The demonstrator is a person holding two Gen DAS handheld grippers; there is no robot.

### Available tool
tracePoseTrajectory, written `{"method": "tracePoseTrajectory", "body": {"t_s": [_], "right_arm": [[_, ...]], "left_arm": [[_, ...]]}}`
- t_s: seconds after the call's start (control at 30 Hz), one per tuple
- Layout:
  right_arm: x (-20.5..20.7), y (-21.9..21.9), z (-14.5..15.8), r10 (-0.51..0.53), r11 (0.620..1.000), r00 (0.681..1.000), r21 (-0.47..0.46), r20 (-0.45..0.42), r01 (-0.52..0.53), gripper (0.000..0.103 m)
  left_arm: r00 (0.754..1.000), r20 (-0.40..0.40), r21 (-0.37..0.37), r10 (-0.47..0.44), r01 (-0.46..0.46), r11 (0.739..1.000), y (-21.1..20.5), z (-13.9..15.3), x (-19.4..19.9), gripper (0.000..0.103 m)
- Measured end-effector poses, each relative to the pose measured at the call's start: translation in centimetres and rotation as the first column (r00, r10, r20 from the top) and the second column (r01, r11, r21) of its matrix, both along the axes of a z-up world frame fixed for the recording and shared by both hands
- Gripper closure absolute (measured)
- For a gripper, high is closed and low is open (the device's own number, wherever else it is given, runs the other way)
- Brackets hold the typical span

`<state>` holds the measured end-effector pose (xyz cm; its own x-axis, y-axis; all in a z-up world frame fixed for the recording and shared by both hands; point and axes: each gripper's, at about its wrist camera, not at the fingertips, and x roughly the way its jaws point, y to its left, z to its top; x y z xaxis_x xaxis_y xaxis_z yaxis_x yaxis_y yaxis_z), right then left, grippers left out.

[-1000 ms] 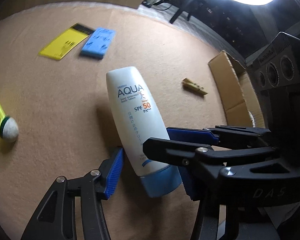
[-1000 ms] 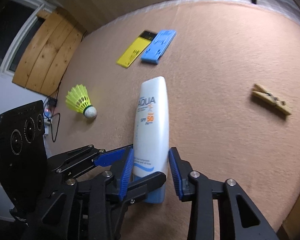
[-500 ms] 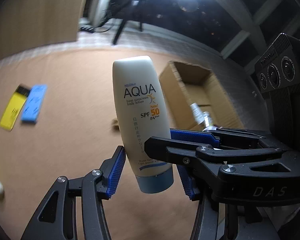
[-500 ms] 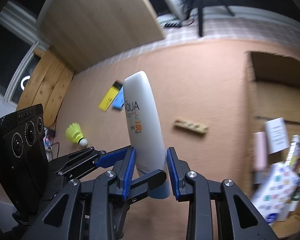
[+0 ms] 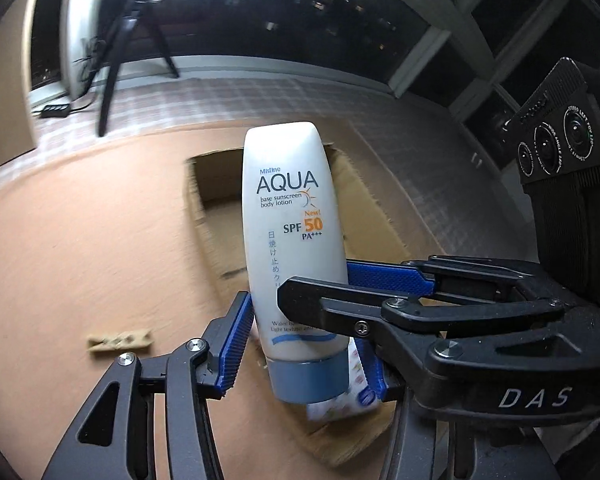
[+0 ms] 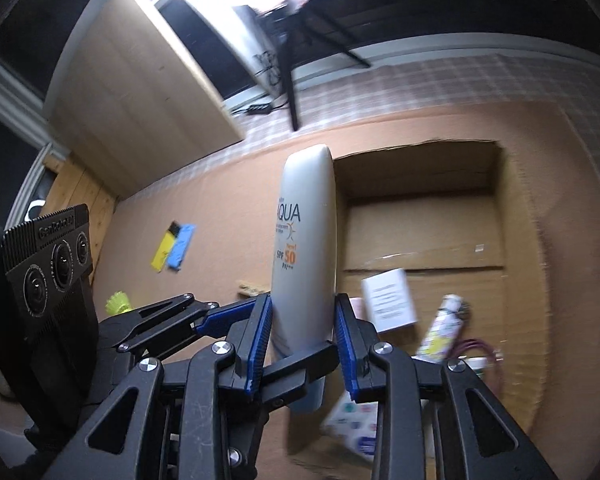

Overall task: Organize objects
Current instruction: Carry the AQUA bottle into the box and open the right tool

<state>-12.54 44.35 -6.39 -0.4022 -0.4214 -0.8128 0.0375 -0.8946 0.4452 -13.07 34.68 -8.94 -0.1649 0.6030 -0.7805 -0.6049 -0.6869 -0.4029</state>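
A white AQUA sunscreen tube (image 5: 294, 240) with a blue cap is held upright in the air, cap down. My left gripper (image 5: 300, 344) is shut on its lower part. My right gripper (image 6: 302, 340) is shut on the same tube (image 6: 306, 256), crossing the left one. An open cardboard box (image 6: 424, 216) lies on the tan carpet behind and below the tube; it also shows in the left wrist view (image 5: 220, 184). The tube hangs near the box's near left edge.
The box holds a white carton (image 6: 388, 300), a spray bottle (image 6: 440, 332) and a patterned packet (image 6: 356, 428). On the carpet lie a wooden clothespin (image 5: 120, 342), a yellow card (image 6: 162, 250), a blue card (image 6: 180, 246) and a yellow shuttlecock (image 6: 118, 304).
Both grippers have lifted the tube off the carpet and carried it toward the cardboard box. The box has come closer and its contents show more fully.
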Motion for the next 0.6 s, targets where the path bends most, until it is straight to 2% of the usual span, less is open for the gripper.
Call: {"method": "tracePoseTrajectory", "body": {"t_s": [0.3,0.53,0.57,0.6], "right_arm": [[-0.8,4.5,-0.9,-0.047,0.999,0.999,-0.015,0.019,0.047,0.074],[-1.3,5.5,-1.6,-0.048,0.999,0.998,-0.013,0.030,0.048,0.074],[-1.4,5.5,-1.6,-0.053,0.999,0.998,-0.006,0.025,0.053,0.072],[-1.3,5.6,-1.6,-0.061,0.998,0.998,0.004,0.019,0.061,0.067]], "left_arm": [[1.000,0.019,-0.014,-0.025,0.026,1.000,5.2,-0.9,-0.9,0.050],[0.999,0.031,-0.022,-0.026,0.026,0.999,6.4,-1.6,-1.6,0.050],[0.999,0.028,-0.026,-0.024,0.024,0.999,6.4,-1.6,-1.7,0.047],[0.999,0.028,-0.035,-0.022,0.023,0.999,6.5,-1.5,-1.8,0.033]]}}
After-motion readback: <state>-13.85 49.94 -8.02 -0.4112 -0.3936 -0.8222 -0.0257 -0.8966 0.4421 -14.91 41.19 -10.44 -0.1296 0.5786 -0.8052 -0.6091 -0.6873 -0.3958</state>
